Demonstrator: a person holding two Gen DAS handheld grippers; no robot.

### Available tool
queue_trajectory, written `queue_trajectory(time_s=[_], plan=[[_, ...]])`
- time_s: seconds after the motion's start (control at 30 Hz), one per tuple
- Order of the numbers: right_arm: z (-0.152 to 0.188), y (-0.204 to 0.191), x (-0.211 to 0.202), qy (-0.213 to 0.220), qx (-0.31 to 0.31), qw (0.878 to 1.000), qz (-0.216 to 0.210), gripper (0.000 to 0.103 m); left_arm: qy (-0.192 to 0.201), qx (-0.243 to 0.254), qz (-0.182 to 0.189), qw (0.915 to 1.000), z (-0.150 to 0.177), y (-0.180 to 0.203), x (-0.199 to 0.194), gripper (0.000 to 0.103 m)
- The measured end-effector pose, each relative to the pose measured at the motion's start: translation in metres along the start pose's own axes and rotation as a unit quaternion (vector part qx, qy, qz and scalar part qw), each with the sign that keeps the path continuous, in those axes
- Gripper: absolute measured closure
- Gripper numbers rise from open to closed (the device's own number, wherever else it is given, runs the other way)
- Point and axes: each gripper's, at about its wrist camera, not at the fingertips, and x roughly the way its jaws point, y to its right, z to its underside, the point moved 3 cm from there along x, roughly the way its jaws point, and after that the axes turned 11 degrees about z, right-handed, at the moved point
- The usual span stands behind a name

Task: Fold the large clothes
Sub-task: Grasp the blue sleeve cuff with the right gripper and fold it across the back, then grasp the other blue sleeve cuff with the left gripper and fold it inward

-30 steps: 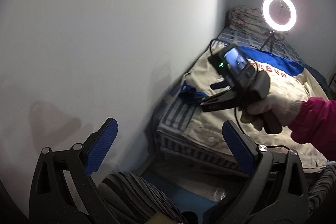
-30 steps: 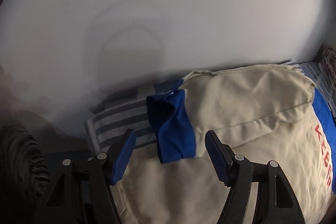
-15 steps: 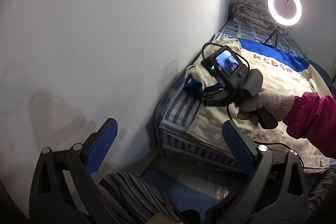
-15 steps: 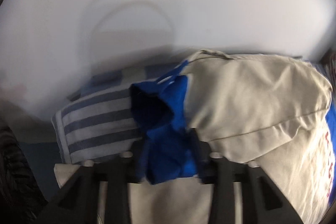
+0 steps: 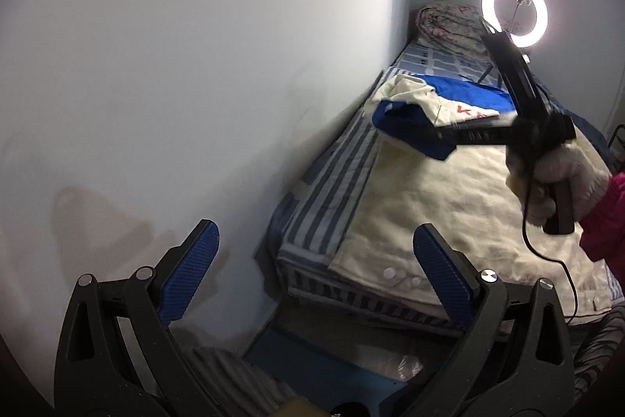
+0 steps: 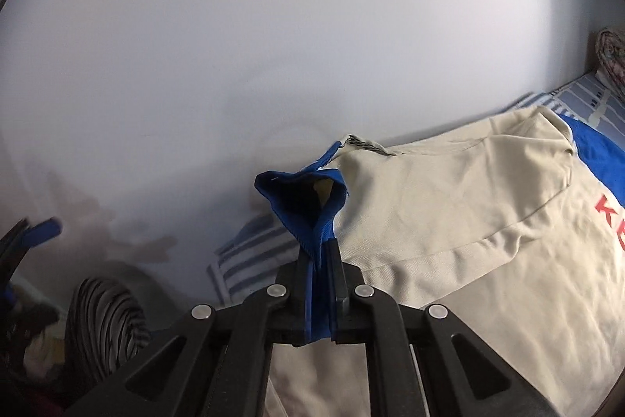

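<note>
Presently, one cream cotton jacket with blue trim is spread on the one striped bed; its blue cuff is clamped in the right gripper. The left gripper is held agape, empty, short of the bed.

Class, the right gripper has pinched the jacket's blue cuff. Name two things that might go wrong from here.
1. The right gripper pinches only the blue cuff's edge, so it may slip out.
2. The left gripper hangs open off the bed, so the cream jacket may drag unevenly.
</note>
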Motion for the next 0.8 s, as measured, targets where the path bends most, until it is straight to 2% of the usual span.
queue_trajectory(time_s=[0.27,0.3,0.33,0.43,0.47,0.67,0.8], plan=[[0.047,-0.009,0.048,-0.074,-0.004,0.997,0.002,0.099,0.004,-0.036,0.052,0.9980,-0.024,0.009,0.033,0.001],[0.053,-0.008,0.056,-0.082,-0.003,0.997,0.007,0.096,0.000,-0.042,0.062,0.9972,-0.027,0.010,0.040,0.001],[0.060,-0.007,0.058,-0.091,0.005,0.996,0.005,0.088,-0.006,-0.049,0.074,0.9960,-0.030,0.010,0.049,0.001],[0.067,0.001,0.037,-0.071,0.035,0.997,-0.013,0.066,-0.019,-0.070,0.104,0.9919,-0.036,0.014,0.071,0.001],[0.068,0.007,0.027,-0.062,0.042,0.997,-0.015,0.064,-0.028,-0.084,0.113,0.9896,-0.038,0.013,0.083,0.001],[0.074,0.056,-0.032,-0.018,0.098,0.995,0.014,0.063,-0.071,-0.156,0.117,0.9782,-0.028,0.000,0.145,0.001],[0.071,0.077,-0.051,-0.006,0.119,0.992,0.027,0.063,-0.110,-0.217,0.112,0.9634,-0.010,-0.011,0.190,0.004]])
